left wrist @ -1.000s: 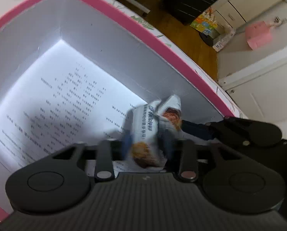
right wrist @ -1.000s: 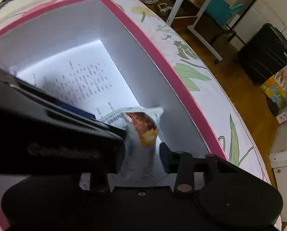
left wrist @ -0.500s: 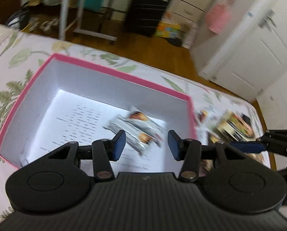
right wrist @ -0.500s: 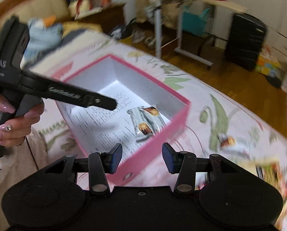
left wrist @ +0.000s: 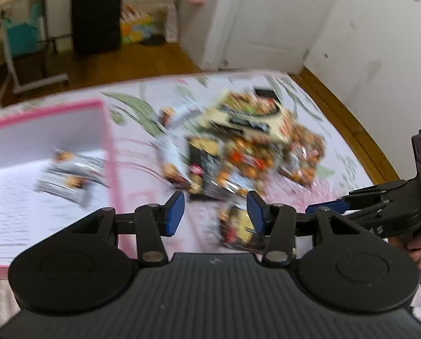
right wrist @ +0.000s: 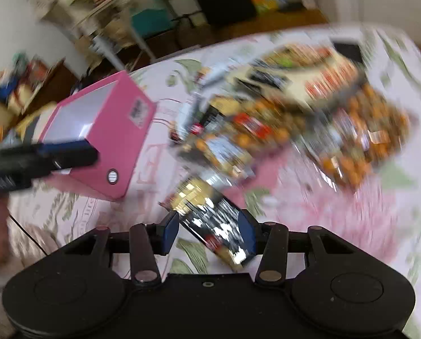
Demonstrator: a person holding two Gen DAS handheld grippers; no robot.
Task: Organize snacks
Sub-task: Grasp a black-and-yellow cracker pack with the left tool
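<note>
Both tools are carried empty, jaws apart: left gripper [left wrist: 215, 210], right gripper [right wrist: 209, 230]. Two snack bars [left wrist: 66, 176] lie in the pink box [right wrist: 117, 141]; the snack pile [right wrist: 295, 118] lies beside it. A single dark packet [right wrist: 213, 226] is best approached squarely and pinched mid-body. No lettering is readable through blur.

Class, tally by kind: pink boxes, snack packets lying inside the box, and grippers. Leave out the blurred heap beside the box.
pink box: 1
white snack packets inside it: 2
grippers: 2 (left gripper, right gripper)
Total: 5
The snack heap is too blurred to count.
</note>
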